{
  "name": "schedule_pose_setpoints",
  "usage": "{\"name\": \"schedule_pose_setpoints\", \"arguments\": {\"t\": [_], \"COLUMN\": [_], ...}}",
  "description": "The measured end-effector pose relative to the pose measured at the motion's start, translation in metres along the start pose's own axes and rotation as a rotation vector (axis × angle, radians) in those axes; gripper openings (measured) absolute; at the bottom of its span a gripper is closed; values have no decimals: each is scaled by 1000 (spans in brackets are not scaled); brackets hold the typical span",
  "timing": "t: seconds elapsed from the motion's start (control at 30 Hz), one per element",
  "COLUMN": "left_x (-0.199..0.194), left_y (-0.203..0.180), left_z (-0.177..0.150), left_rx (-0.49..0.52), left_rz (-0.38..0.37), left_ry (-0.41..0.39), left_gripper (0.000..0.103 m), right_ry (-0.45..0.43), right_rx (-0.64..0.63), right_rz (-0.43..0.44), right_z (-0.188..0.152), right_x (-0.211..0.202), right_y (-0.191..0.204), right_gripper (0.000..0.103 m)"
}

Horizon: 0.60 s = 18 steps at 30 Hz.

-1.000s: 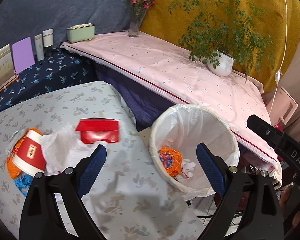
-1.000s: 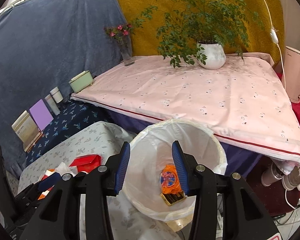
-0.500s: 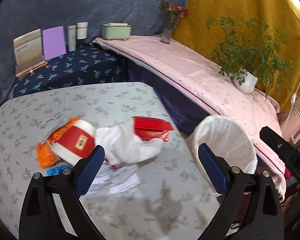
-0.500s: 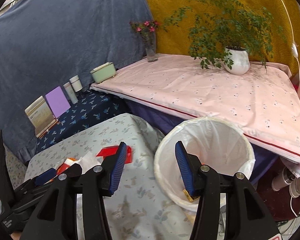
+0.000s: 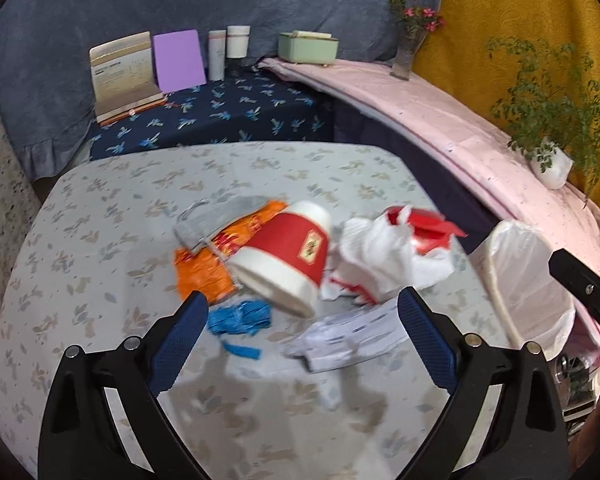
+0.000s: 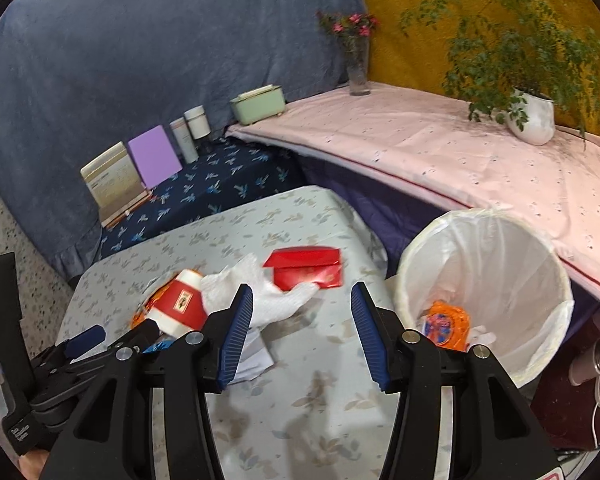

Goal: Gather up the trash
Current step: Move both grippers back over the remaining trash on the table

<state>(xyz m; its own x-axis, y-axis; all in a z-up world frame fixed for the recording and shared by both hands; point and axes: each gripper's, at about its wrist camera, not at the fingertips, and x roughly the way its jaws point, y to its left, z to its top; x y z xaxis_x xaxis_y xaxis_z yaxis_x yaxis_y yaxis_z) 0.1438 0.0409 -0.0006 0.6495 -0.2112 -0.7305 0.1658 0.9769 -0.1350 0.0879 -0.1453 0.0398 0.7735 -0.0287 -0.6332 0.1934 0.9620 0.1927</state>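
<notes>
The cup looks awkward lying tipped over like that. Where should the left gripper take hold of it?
Across the red side wall of the cup, coming down from above. It lies on its side atop the orange wrapper, open rim toward the camera, so the round wall probably fits the open jaws.

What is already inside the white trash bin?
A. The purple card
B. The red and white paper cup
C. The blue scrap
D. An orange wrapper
D: the right wrist view looks down into the trash bin and an orange wrapper lies at its bottom, while the paper cup lies tipped over on the table.
</notes>
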Motion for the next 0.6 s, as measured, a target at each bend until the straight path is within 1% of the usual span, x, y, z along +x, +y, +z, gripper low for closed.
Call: {"name": "schedule_pose_setpoints", "arguments": {"t": [0.27, 0.47, 0.6], "left_x": [24, 42, 52], "left_y": [35, 50, 53], "left_z": [-18, -22, -23], "left_rx": [-27, -63, -72], "left_rz": [40, 28, 22], "left_ry": [72, 119, 140], "left_gripper": [91, 91, 91], "right_ry": [70, 115, 137], "right_rx": [-42, -68, -75], "right_rz": [30, 37, 41], "right_z": [-15, -20, -21], "right_x": [33, 62, 80], "right_y": [33, 50, 57], "right_gripper": [50, 50, 50]}}
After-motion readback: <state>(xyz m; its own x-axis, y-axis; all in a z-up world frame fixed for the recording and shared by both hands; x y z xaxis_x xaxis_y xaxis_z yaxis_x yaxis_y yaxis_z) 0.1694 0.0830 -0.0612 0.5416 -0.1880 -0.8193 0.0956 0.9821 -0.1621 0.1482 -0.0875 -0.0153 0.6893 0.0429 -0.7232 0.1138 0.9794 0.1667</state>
